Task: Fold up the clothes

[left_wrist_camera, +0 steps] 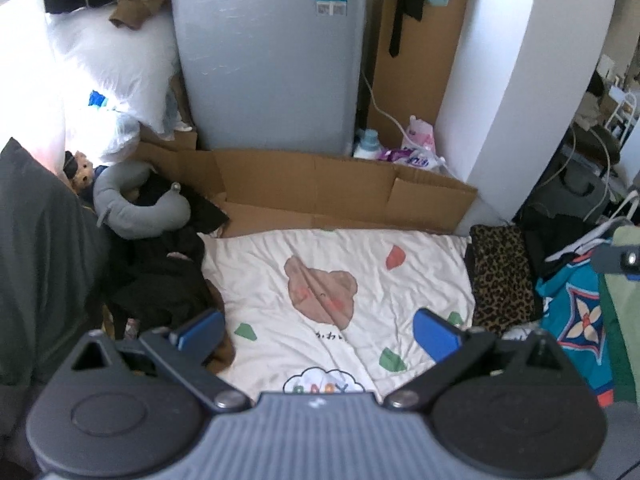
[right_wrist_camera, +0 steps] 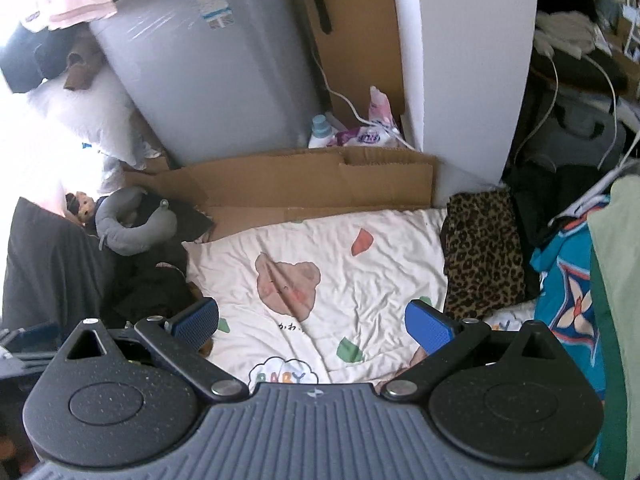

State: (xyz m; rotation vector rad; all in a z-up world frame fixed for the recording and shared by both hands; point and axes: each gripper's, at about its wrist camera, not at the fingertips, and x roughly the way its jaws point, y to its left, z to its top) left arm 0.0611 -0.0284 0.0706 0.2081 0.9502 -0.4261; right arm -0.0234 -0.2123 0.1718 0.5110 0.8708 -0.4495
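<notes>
A white quilt (left_wrist_camera: pixel 340 264) with a brown bear print lies spread flat in the middle, seen again as the quilt (right_wrist_camera: pixel 360 264) in the right wrist view. A folded leopard-print garment (left_wrist_camera: pixel 502 276) rests at its right edge, also visible as the leopard garment (right_wrist_camera: pixel 482 256). A dark heap of clothes (left_wrist_camera: pixel 160 276) lies to the left. A teal patterned garment (left_wrist_camera: pixel 576 312) hangs on the right. My left gripper (left_wrist_camera: pixel 318 332) hovers open above the quilt, holding nothing. My right gripper (right_wrist_camera: pixel 312 326) is likewise open and empty over the quilt.
A grey appliance (left_wrist_camera: pixel 264 60) stands behind flattened cardboard (left_wrist_camera: pixel 320 192). A grey neck pillow (left_wrist_camera: pixel 136 208) and a small doll (left_wrist_camera: pixel 82 168) sit at the left, white pillows (left_wrist_camera: pixel 108 64) above them. Detergent bottles (left_wrist_camera: pixel 366 144) and cables fill the back corner by a white pillar (left_wrist_camera: pixel 516 80).
</notes>
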